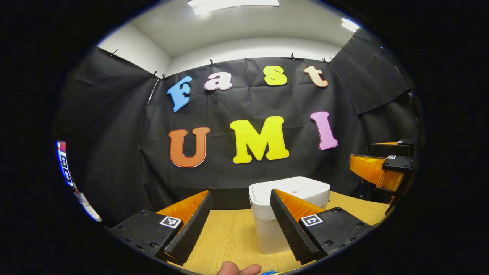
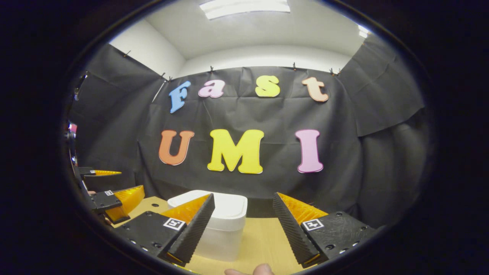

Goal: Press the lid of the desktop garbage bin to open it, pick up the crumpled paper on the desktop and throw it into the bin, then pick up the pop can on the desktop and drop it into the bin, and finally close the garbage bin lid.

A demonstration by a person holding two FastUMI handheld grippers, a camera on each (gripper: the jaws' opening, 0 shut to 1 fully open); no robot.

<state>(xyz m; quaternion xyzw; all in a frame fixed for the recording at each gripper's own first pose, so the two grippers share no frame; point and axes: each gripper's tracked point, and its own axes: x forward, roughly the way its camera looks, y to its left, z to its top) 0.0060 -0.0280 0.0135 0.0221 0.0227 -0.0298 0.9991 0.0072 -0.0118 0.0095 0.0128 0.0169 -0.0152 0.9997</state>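
Observation:
The white desktop bin (image 1: 292, 190) stands on the wooden table with its lid down flat. In the left gripper view it sits just behind my right-hand finger, which overlaps its front. My left gripper (image 1: 240, 191) hovers low over the table, open, with nothing between its fingers. In the right gripper view the bin (image 2: 225, 208) sits left of centre, partly behind one finger. My right gripper (image 2: 243, 194) is open too and holds nothing. Each gripper appears in the other's view: the right gripper (image 1: 361, 150) at the far right, the left gripper (image 2: 131, 180) at the far left, both with fingers apart.
The light wooden table (image 1: 229, 233) ends at the black cloth wall just behind the bin. A small round hole (image 2: 154, 205) marks the tabletop to the left of the bin. A person's fingertips (image 1: 237, 269) show at the bottom edge.

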